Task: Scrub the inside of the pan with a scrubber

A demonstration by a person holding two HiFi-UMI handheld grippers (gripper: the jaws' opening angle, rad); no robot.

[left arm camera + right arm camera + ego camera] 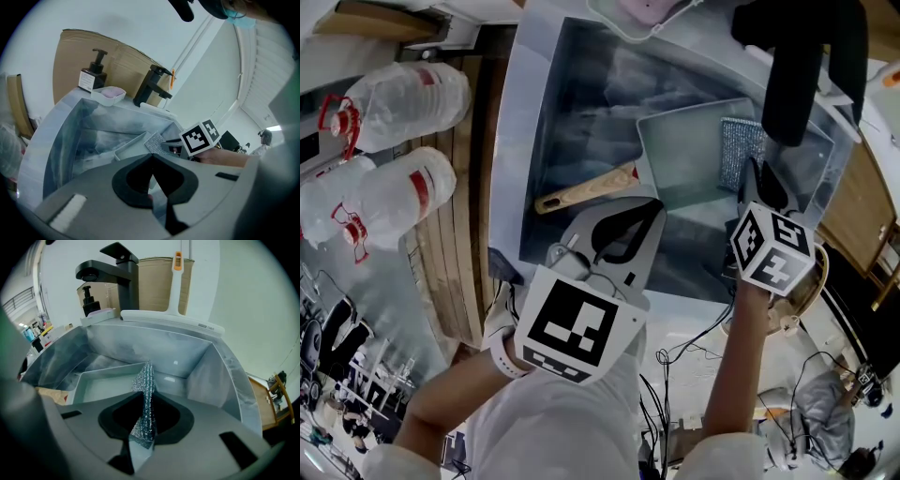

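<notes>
Head view: I see the pan [689, 155] in the sink [581, 122], with the scrubber [741, 153] at its right edge. Left gripper view: my left gripper [153, 156] is clenched and empty. Right gripper view: my right gripper [143, 397] pinches the scrubber over the pan.

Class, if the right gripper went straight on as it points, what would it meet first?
Likely the pan: the scrubber held by the right gripper would touch its floor or far wall first; depth is unclear.
</notes>
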